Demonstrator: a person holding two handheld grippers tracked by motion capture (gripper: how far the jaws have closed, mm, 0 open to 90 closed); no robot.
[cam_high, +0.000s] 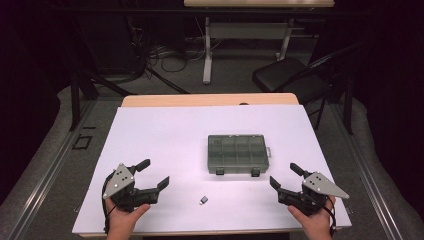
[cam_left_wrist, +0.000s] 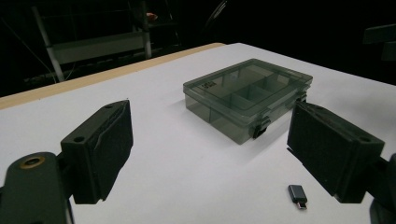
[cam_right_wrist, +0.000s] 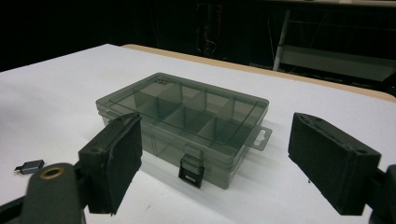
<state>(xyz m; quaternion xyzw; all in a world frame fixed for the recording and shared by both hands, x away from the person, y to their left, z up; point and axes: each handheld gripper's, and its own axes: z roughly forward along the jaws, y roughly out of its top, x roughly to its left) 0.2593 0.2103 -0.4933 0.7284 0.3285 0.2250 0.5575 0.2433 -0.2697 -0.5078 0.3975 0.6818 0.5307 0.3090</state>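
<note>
White table (cam_high: 165, 130) seen from above. Smoky clear compartment box (cam_high: 238, 154), lid shut w/ two black latches, sits just right of centre. Small grey USB adapter (cam_high: 203, 200) lies near the front edge, apart from box. Left gripper (cam_high: 152, 174) at front left, jaws wide open, holding nothing. Right gripper (cam_high: 286, 176) at front right, jaws also spread, empty. A hand (cam_high: 121, 218) grips each handle.

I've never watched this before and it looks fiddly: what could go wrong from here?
The small dark grey adapter plug lies flat on the white table; wide gripper pads may push it around rather than pick it up. The smoky clear plastic compartment box is latched shut; prying its two black latches could slide the light box.
</note>
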